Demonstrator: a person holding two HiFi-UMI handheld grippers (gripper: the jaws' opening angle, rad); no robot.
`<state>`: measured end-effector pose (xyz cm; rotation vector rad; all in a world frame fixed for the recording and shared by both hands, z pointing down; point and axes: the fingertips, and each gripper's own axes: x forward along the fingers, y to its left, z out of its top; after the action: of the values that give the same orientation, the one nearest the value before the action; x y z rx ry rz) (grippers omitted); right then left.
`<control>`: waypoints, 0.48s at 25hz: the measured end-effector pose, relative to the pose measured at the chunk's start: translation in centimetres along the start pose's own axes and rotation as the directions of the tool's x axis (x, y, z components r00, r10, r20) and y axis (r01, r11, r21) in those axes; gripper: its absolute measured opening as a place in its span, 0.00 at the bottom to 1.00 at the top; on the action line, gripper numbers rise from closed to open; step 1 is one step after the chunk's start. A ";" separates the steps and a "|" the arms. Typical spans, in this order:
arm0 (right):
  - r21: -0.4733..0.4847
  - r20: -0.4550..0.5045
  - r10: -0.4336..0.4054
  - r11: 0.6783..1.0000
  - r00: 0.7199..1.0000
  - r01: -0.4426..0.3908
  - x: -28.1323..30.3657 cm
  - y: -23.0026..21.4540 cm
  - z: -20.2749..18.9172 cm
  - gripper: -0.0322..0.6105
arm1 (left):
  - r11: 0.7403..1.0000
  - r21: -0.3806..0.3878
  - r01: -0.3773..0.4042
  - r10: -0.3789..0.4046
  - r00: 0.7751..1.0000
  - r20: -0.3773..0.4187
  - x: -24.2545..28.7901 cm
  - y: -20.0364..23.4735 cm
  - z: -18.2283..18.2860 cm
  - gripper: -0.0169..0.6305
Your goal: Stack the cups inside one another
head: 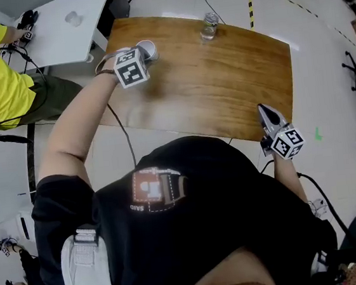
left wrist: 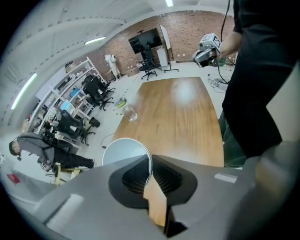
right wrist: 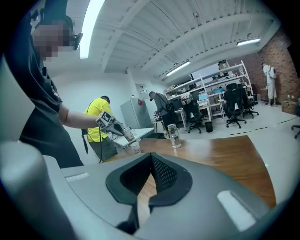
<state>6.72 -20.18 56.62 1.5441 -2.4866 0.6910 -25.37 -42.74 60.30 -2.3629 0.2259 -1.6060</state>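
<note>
White cup (left wrist: 123, 150) rim pinched in left tool (left wrist: 151, 165), seemingly above another cup (right wrist: 135, 147)

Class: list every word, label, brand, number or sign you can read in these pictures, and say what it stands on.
Black shirt print: lettering too blurred to read.
Laptop lid: a pale logo, no words.
Marker cubes: black-and-white square patterns, no letters.
Nothing else legible.

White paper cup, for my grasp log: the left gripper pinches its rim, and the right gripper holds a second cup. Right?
No. The left gripper does pinch the white paper cup by its rim, but the right gripper holds nothing: the right gripper view shows its fingers shut and empty.
</note>
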 end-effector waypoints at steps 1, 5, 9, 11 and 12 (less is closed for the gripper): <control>-0.002 -0.004 -0.004 1.000 1.000 0.004 0.1 0.3 0.1 0.07 | 1.000 -0.017 -0.014 0.013 1.000 -0.020 -0.2 1.3 -1.5 0.06; -0.010 -0.021 -0.031 0.999 0.999 0.031 0.1 1.2 -0.2 0.07 | 0.998 -0.064 -0.023 0.018 0.998 -0.068 0.4 3.9 -5.3 0.06; -0.013 -0.035 -0.064 0.998 0.997 0.064 -0.5 1.9 -0.5 0.07 | 0.995 -0.096 -0.007 -0.001 0.997 -0.076 2.7 4.6 -6.6 0.06; -0.014 -0.040 -0.079 0.997 0.996 0.079 -1.0 2.2 -0.5 0.07 | 0.994 -0.108 0.004 -0.011 0.998 -0.069 3.6 4.7 -6.7 0.06; -0.014 -0.043 -0.087 0.996 0.995 0.086 -1.2 2.3 -0.5 0.07 | 0.994 -0.110 0.008 -0.015 0.998 -0.065 4.0 4.7 -6.7 0.06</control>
<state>5.24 -18.16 55.96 1.6039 -2.3726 0.6869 -29.96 -49.22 64.64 -2.3982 0.3220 -1.7195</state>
